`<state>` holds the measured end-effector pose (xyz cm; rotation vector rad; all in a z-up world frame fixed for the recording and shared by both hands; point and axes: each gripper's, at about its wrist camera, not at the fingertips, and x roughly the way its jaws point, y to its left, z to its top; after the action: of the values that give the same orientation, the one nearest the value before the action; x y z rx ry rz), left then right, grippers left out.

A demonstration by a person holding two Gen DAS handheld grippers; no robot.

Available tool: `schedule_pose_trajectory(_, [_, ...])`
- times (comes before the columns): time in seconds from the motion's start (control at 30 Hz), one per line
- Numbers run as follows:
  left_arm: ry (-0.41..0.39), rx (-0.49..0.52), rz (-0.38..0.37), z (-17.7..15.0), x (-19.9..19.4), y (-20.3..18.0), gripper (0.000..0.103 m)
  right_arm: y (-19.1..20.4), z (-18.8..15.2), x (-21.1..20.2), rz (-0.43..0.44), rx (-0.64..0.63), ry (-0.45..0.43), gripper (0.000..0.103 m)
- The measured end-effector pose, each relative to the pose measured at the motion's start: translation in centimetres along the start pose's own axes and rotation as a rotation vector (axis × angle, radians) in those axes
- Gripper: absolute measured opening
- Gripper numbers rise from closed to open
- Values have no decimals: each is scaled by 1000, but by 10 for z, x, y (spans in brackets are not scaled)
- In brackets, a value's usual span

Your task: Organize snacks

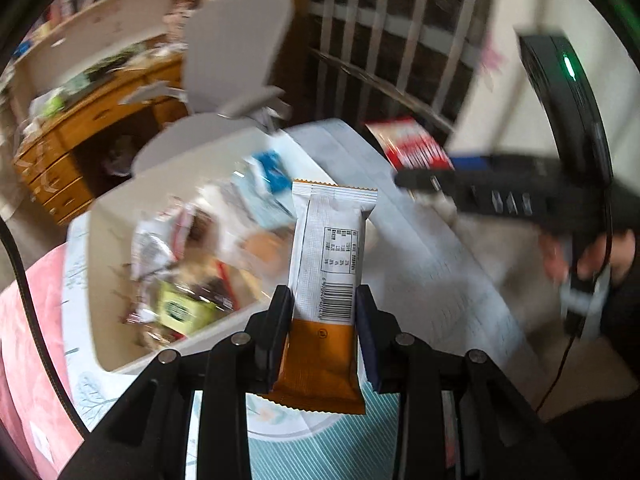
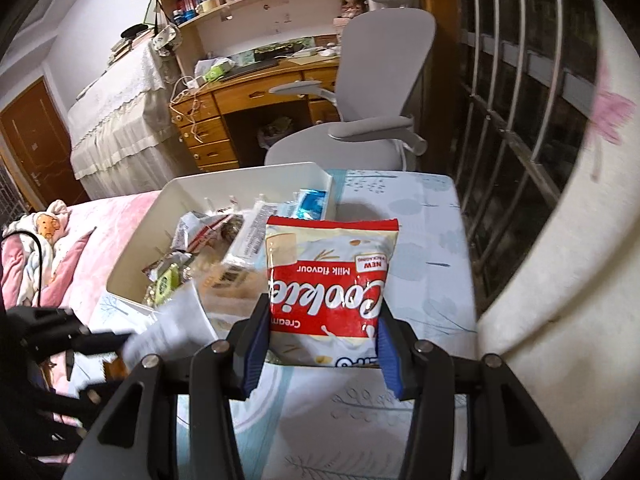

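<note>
My left gripper (image 1: 323, 300) is shut on a white and orange snack bar (image 1: 330, 264), held upright above the table beside the white bin (image 1: 116, 216). The bin holds several loose snack packs. My right gripper (image 2: 322, 322) is shut on a red and white cookie pack (image 2: 326, 280), printed upside down to the camera, hovering over the table just right of the bin (image 2: 132, 256). In the left wrist view the right gripper (image 1: 404, 178) reaches in from the right with the cookie pack (image 1: 412, 148) in it. The left gripper's blurred snack bar (image 2: 168, 328) shows at lower left in the right wrist view.
The table has a pale blue patterned cloth (image 2: 420, 240). A grey office chair (image 2: 380, 92) and a wooden desk (image 2: 248, 100) stand behind it. A barred window (image 2: 520, 100) is at the right. A pink bed cover (image 2: 80, 240) lies left of the bin.
</note>
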<state>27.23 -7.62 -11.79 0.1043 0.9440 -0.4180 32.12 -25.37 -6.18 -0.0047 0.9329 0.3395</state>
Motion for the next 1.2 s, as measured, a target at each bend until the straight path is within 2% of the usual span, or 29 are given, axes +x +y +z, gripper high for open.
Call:
schedule_pose_trajectory(0.1, [-68, -92, 76, 15, -10, 28, 31, 5, 10, 6, 34, 5, -7, 48])
schedule_pose_trajectory(0.2, [-100, -160, 94, 26, -12, 56, 31, 15, 23, 13, 43, 0, -12, 48])
schedule_pose_trajectory(0.33, [-129, -194, 157, 39, -9, 82, 33, 26, 41, 18, 69, 1, -42, 48])
schedule_pose_trajectory(0.4, [-126, -243, 191, 44, -4, 96, 39, 29, 51, 22, 89, 24, -50, 49])
schedule_pose_trajectory(0.43, [-115, -267, 186, 46, -3, 102, 55, 31, 54, 24, 93, 25, -45, 52])
schedule_pose_trajectory(0.47, [-103, -292, 179, 48, -1, 106, 64, 33, 56, 26, 86, 19, -41, 57])
schedule_pose_trajectory(0.53, [-104, -344, 163, 45, -5, 113, 64, 37, 58, 27, 53, 13, -44, 64])
schedule_pose_trajectory(0.6, [-98, -359, 164, 40, -9, 115, 67, 37, 57, 28, 63, 29, -30, 66])
schedule_pose_trajectory(0.67, [-76, -355, 182, 35, -11, 114, 74, 35, 55, 30, 80, 63, -6, 69])
schedule_pose_trajectory(0.77, [-42, -356, 167, 26, -12, 114, 80, 31, 47, 32, 78, 120, 37, 73])
schedule_pose_trajectory(0.87, [-17, -395, 137, 13, -11, 113, 82, 23, 35, 35, 56, 180, 88, 74])
schedule_pose_trajectory(0.97, [12, -449, 120, -5, -10, 111, 88, 10, 11, 41, 61, 291, 172, 74])
schedule_pose_trajectory(1.07, [50, -487, 75, -31, -9, 107, 89, 6, -17, 44, 59, 372, 246, 74])
schedule_pose_trajectory(1.2, [135, -488, 79, -63, -8, 100, 90, 15, -55, 40, -2, 393, 331, 75])
